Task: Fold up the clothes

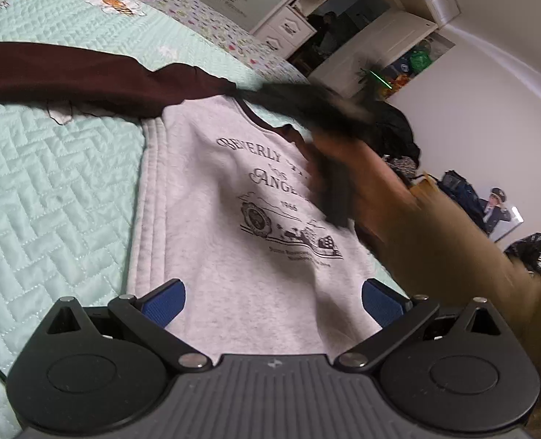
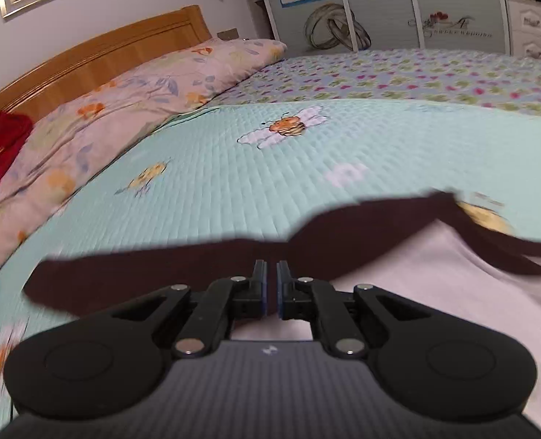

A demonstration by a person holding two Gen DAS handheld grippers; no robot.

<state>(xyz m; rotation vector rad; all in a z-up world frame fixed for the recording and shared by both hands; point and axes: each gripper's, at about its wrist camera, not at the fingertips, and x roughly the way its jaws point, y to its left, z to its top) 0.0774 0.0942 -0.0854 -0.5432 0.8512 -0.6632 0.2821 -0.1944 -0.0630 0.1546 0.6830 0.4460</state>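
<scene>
Left to right: the dark maroon sleeve (image 1: 69, 73) of the grey sweatshirt (image 1: 234, 201) stretches out flat across the mint quilted bed (image 1: 51, 183), while the body lies face up in the middle. The left hand-held gripper (image 1: 272, 301) hovers low over the hem with its blue pads spread wide, nothing between them.

Over on the right, the right hand-held gripper (image 2: 271, 285) has its jaws nearly pressed together – only a thin slit shows, and I can't see any cloth caught in it. In the left wrist view it's a dark blur up by the collar, with a tan sleeve (image 1: 453, 256) behind it.

My guess is we're at the sleeve-folding step: the body is laid out, and that sleeve hasn't been brought in yet. Next move probably calls for a pinch near the cuff or shoulder seam and a sweep across the chest, keeping the body flat.

Readable print on the chest – "BEVERLY", then "ANGEL..." partly hidden. The small lines under the graphic are too blurry.
</scene>
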